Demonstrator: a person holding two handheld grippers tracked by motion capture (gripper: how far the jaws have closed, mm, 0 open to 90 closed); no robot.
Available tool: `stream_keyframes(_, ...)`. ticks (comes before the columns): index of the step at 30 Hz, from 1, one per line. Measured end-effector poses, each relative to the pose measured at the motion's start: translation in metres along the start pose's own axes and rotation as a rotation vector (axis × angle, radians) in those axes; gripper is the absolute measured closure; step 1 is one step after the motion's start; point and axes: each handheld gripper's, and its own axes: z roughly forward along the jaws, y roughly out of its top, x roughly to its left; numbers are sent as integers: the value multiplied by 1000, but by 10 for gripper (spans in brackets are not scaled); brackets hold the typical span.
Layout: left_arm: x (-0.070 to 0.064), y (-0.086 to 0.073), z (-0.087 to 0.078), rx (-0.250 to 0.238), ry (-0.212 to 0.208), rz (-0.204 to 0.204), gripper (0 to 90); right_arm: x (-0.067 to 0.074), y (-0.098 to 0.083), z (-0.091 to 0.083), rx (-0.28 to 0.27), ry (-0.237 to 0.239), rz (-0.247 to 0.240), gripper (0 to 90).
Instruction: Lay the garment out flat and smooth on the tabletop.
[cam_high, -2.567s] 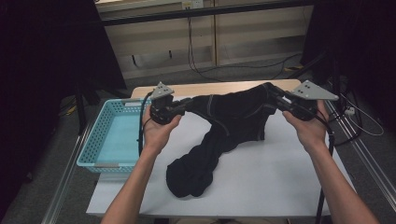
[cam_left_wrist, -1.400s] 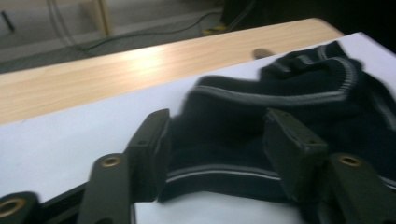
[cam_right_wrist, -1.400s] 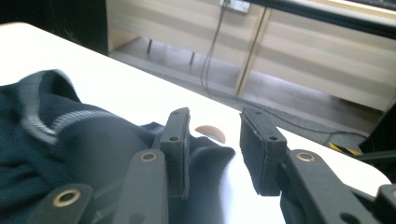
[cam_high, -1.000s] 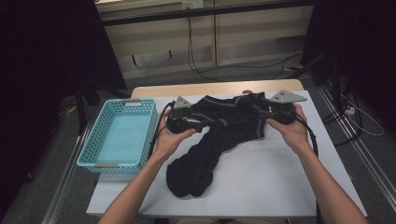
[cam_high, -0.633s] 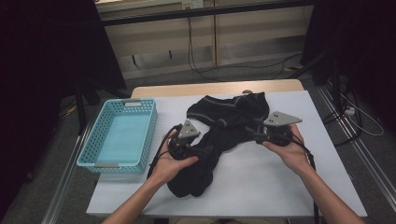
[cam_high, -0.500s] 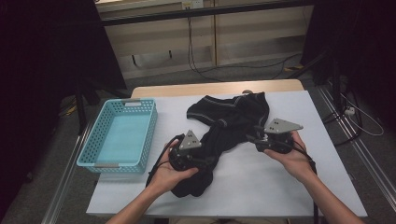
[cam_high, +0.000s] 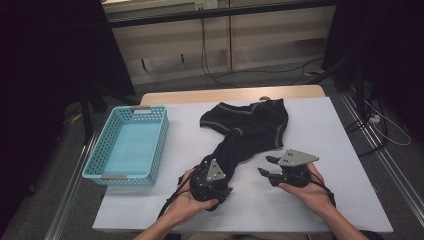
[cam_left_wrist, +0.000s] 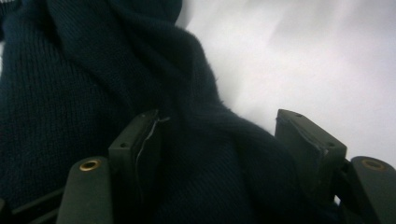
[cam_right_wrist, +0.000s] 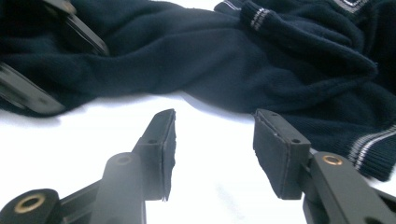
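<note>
A light blue plastic basket (cam_high: 127, 145) with perforated walls sits on the white surface (cam_high: 310, 210), well off to the left of the left gripper (cam_high: 224, 192) and slightly farther from the person. Beyond the surface's far wooden edge, black cables (cam_high: 220, 75) trail across the grey floor (cam_high: 190, 85) before pale cabinets (cam_high: 175, 40).

Dark navy sweater (cam_high: 250, 127) with pale stripes at the cuffs, turquoise basket (cam_high: 131, 172), white table (cam_high: 325, 130), perhaps matte.
</note>
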Motion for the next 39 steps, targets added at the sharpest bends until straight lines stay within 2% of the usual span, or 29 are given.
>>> stream_keyframes(2,-1,2,1,17,25,-1,405,1,-1,3,11,3,1,490)
stream_keyframes(3,-1,3,0,23,44,10,467,2,-1,5,20,6,0,490)
stream_keyframes(4,0,3,-1,33,81,31,580,3,-1,7,27,13,-1,490)
stream_keyframes(5,4,3,-1,27,66,1,680,4,-1,9,32,21,-5,491)
stream_keyframes(6,8,3,-3,14,47,-31,709,6,-1,10,35,25,-12,490)
stream_keyframes(8,12,3,-6,-5,20,-48,765,8,0,12,37,30,-26,491)
stream_keyframes(12,13,10,-22,-75,-39,-55,772,7,0,14,44,19,-33,491)
stream_keyframes(14,14,16,-34,-139,-51,-79,773,2,-1,14,44,4,-26,491)
stream_keyframes(17,23,21,-49,-188,-36,-99,774,-5,-2,17,55,-43,-7,469)
stream_keyframes(20,36,24,-58,-216,-7,-132,773,-14,-2,21,71,-67,4,476)
stream_keyframes(24,52,27,-68,-256,6,-182,774,-25,-1,30,76,-99,6,474)
stream_keyframes(26,59,29,-72,-272,1,-205,774,-29,0,36,82,-119,22,439)
stream_keyframes(28,63,31,-75,-288,3,-220,777,-32,3,44,129,-114,24,432)
stream_keyframes(32,68,31,-80,-309,6,-243,780,-31,7,55,158,-108,-15,427)
stream_keyframes(35,71,31,-81,-311,16,-245,781,-35,9,58,155,-124,8,425)
stream_keyframes(37,72,31,-82,-312,19,-241,783,-38,10,59,134,-137,-1,430)
stream_keyframes(38,73,31,-82,-313,16,-241,783,-39,10,61,139,-137,3,431)
stream_keyframes(39,73,31,-82,-313,14,-240,783,-40,11,64,166,-128,5,434)
